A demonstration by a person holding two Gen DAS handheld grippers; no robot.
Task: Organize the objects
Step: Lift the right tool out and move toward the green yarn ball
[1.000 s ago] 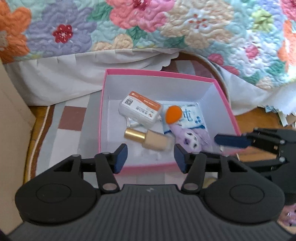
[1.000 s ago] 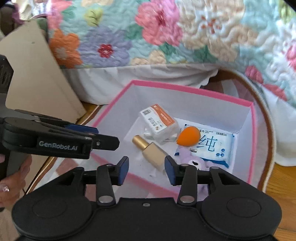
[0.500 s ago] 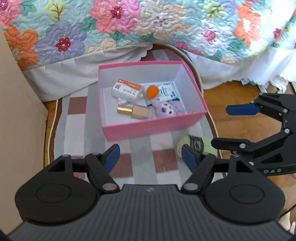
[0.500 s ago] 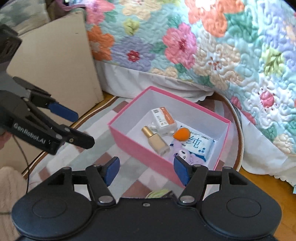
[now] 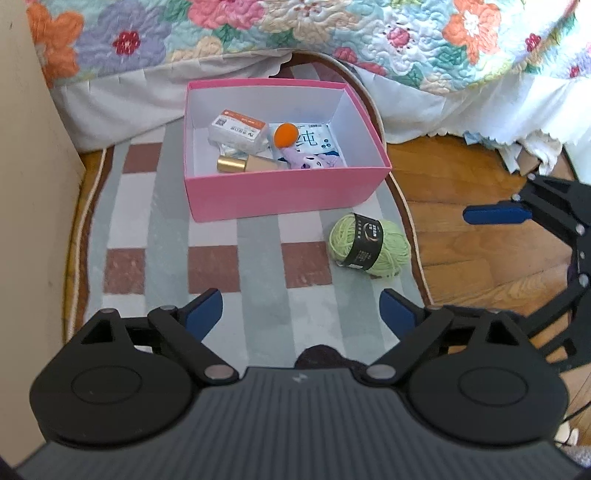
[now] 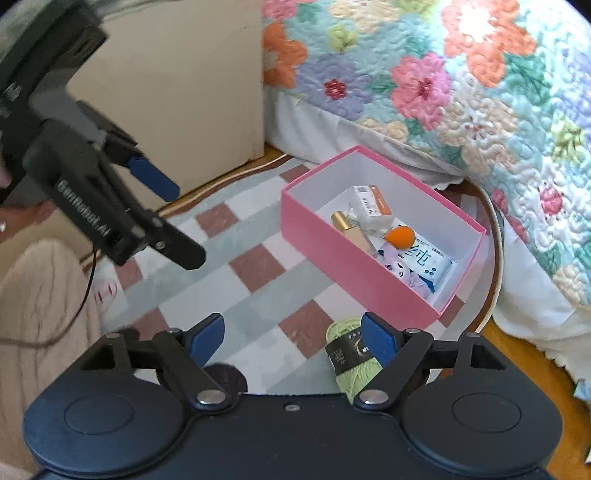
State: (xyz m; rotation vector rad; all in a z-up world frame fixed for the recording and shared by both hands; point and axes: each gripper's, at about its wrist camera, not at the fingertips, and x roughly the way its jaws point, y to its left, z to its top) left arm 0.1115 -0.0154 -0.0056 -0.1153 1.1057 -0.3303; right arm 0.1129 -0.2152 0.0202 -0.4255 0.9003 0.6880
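1. Left wrist view: the left gripper [image 5: 301, 308] has its jaws spread wide and they've just been opening, nothing between them, only checkered rug [image 5: 155, 229] underneath. The pink box [image 5: 284, 192] sits further back on the rug, close to the bed's floral quilt [image 5: 332, 33]. Inside it: a white-and-orange packet [image 5: 236, 129], an orange sponge [image 5: 286, 134], a wipes pack [image 5: 317, 140], a gold-capped bottle [image 5: 243, 164] and a purple plush [image 5: 314, 160]. The green yarn ball [image 5: 369, 245] lies on the rug, near-right of the box, not touching it. The right gripper [image 5: 517, 254] pokes in at the right edge over the wood floor [image 5: 461, 177].

2. Right wrist view: the right gripper [image 6: 293, 336] is wide open too, jaws just been opening, holding nothing. The yarn ball [image 6: 351, 363] sits right behind its right finger, just near of the box [image 6: 354, 273]. The left gripper [image 6: 162, 218] hangs at the left, also open, in front of a beige cabinet [image 6: 177, 92].
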